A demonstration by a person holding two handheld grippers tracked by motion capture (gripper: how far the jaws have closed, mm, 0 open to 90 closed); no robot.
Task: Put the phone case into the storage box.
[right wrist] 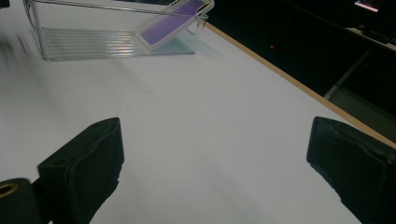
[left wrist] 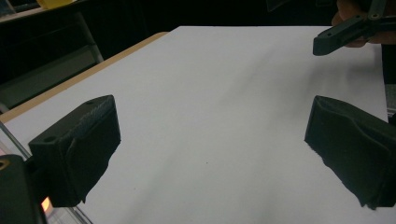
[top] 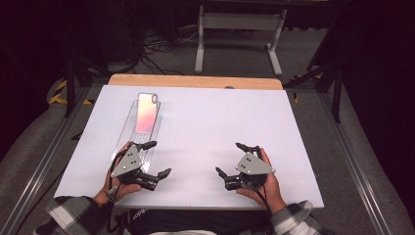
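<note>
A phone case (top: pixel 147 112) with a pink-orange sheen leans in a clear plastic tray (top: pixel 129 123) at the back left of the white table top (top: pixel 215 117). The right gripper view shows the same case (right wrist: pixel 173 22) as purple, propped on the far end of the tray (right wrist: pixel 93 32). My left gripper (top: pixel 159 157) stands open just in front of the tray, nothing between its jaws. Level with it at the front right, my right gripper (top: pixel 229 157) is open and empty too. My left gripper (left wrist: pixel 210 144) looks across bare white surface at a jaw of the right gripper (left wrist: pixel 343 33).
A wooden strip (top: pixel 195 81) runs along the table's far edge. Metal rails (top: pixel 342 147) border both sides. Behind the table, a white stand (top: pixel 240 24) and cables (top: pixel 156 49) sit on the dark floor. A person's hands and plaid sleeves (top: pixel 68 213) come in at the bottom.
</note>
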